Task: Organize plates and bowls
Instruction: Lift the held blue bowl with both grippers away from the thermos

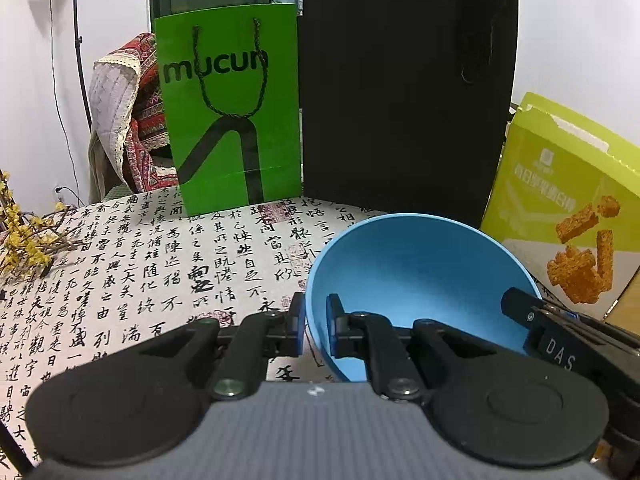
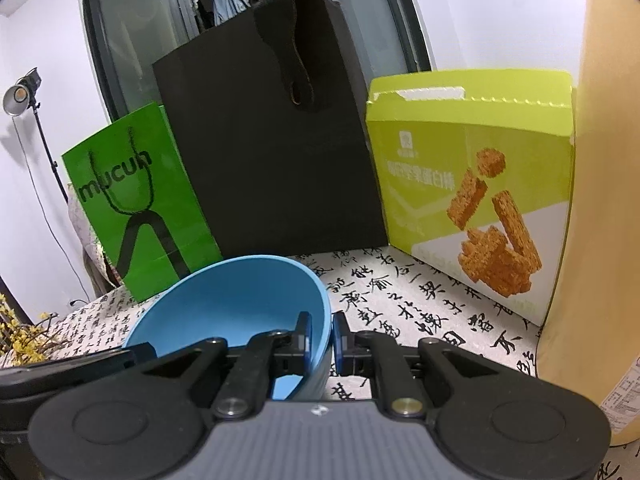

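Right at the fingertips, both tongs are pinching one round blue plastic bowl (image 1: 420,280): the left gripper (image 1: 315,326) clamps its left rim, the right gripper (image 2: 321,340) clamps the opposite rim. Bowl sits tilted over the calligraphy-print tablecloth (image 1: 160,272). Behind stand a green paper bag (image 1: 232,120), black paper bag (image 1: 400,88) and yellow-green snack box (image 2: 472,184).

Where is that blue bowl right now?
The blue bowl is held tilted over the calligraphy tablecloth, in front of the black bag, with the left gripper and right gripper each clamped on its rim.
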Available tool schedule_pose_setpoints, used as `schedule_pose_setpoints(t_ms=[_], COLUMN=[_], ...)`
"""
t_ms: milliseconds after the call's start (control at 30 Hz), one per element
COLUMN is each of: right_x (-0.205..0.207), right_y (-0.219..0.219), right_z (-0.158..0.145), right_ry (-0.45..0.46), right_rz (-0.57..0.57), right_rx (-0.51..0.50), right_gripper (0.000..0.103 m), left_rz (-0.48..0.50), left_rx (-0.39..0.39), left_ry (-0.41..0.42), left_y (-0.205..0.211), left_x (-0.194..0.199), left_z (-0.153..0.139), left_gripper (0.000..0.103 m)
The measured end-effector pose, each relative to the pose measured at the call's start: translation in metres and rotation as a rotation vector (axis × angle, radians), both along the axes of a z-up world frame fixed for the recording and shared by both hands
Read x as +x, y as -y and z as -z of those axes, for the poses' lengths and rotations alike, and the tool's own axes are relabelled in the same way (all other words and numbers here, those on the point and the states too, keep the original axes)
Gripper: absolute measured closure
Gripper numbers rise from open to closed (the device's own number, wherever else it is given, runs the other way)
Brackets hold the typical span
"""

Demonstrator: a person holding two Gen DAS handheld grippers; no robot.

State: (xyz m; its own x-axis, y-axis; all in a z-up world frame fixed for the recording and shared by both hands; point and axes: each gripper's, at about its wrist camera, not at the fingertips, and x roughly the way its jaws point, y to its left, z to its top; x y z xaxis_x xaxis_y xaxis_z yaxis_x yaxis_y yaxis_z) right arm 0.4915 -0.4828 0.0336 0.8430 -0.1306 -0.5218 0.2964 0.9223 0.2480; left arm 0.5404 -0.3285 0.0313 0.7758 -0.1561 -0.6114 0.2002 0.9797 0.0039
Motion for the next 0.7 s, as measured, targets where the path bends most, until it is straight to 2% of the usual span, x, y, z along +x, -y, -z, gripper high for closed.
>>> schedule_pose_setpoints(t_ms=[700], right_x=[-0.040], right_y=[-0.041], right_z=[-0.032], right_ry=[0.021], right_rz=[-0.014], right_rx=[-0.025], right_gripper=[0.092], left_rz=[-0.005], left_rx=[-0.043], left_ry=[0.038], left_y=[-0.041], left_x=[-0.049], left_z=[-0.034], left_gripper=[0.092])
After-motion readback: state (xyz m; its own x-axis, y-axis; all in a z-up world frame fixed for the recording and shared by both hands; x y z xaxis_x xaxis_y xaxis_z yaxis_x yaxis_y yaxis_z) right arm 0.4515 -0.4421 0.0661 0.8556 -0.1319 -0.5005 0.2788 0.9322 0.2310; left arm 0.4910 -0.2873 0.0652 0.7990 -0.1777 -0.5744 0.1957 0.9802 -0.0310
